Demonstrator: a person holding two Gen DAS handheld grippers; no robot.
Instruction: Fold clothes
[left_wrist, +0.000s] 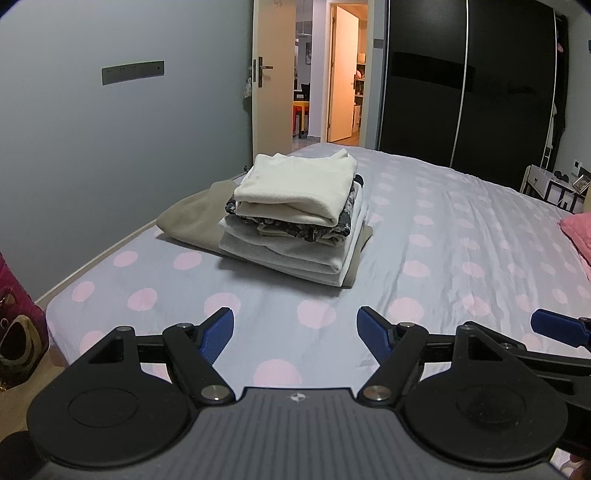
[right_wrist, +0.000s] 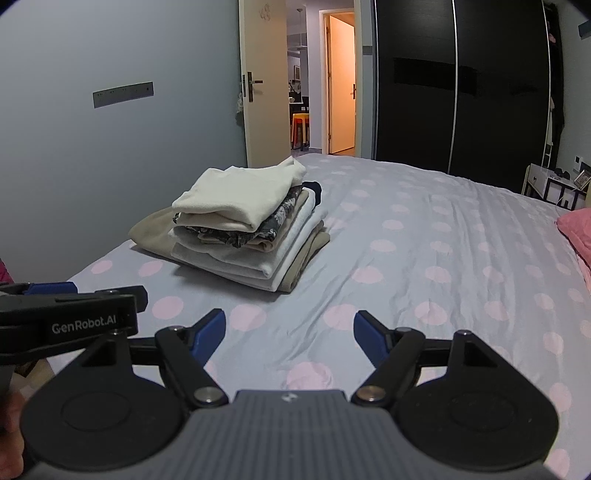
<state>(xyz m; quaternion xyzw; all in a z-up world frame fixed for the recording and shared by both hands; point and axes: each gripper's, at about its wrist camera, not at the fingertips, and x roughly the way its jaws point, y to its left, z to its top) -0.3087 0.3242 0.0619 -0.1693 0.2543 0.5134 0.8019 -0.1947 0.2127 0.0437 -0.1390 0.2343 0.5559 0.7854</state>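
While both grippers hung over the near end of the bed (left_wrist: 461, 229), we found the folding largely done as far as we could see. A stack of folded clothes (left_wrist: 295, 218) sat on the left part of the polka-dot sheet, well apart from us toward the open doorway: a cream garment (left_wrist: 299, 184) on top, a dark flowered piece (left_wrist: 332, 225) under it, white layers (left_wrist: 280, 254) below, and a wide beige piece (left_wrist: 192, 218) at the bottom that stuck out to the left of the rest. The edges looked reasonably square, though the stack leaned a little.

Our left gripper (left_wrist: 295, 332) had its blue fingers (left_wrist: 218, 332) spread wide with only bare sheet between them. Our right gripper (right_wrist: 288, 332) stood equally wide and empty, just beside the left one, whose body crossed the lower left of the right wrist view.

We saw no loose or unfolded garment anywhere on the sheet. A pink cushion (right_wrist: 576, 229) lay at the right edge, which we judged no part of the job. So we reckoned that the task was either finished or waiting on clothes kept out of view; which of the two, we could not tell.
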